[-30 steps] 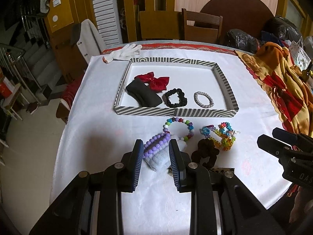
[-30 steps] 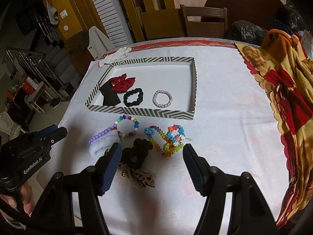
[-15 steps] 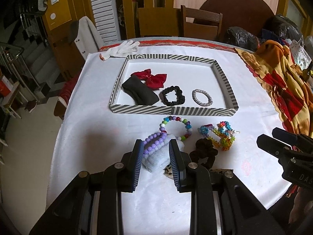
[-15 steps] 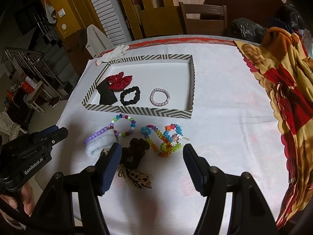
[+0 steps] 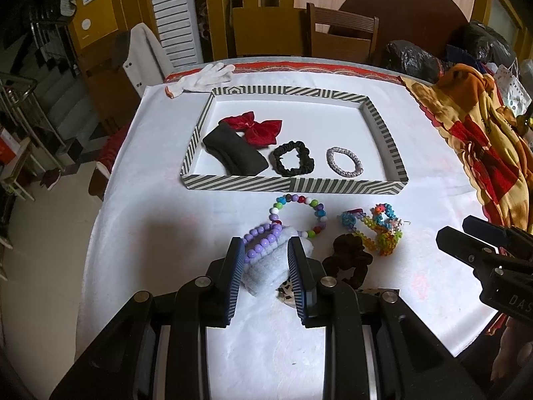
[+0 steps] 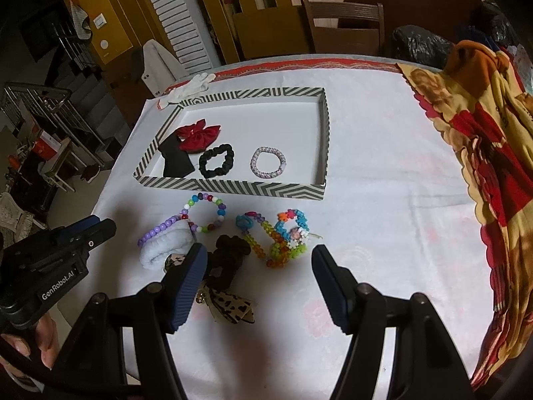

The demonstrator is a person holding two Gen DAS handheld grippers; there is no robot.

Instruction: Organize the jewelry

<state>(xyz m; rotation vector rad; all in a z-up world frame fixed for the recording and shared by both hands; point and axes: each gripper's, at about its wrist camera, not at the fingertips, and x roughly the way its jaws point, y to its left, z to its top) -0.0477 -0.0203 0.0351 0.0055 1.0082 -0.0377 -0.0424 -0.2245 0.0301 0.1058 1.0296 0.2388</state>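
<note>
In the striped tray [image 5: 293, 185] we count four stowed items; six remain on the white tablecloth [image 5: 160, 233]. Our left gripper [image 5: 265, 253] stands narrowly parted, straddling the white fluffy band [image 5: 266, 263] with its purple bead bracelet [image 5: 260, 238], grip unconfirmed. Our right gripper [image 6: 258, 260] stands wide open, the brown scrunchie [image 6: 230, 250] beside its left finger.

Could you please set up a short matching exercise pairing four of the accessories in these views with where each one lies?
Things:
1. red bow
2. pale beaded ring
3. fluffy white band
4. leopard-print bow

Places:
A. between the left gripper's jaws
B. in the striped tray, far left, by the black band
C. on the cloth before the right gripper
D. in the tray, rightmost item

Pairs: 1-B, 2-D, 3-A, 4-C
</note>
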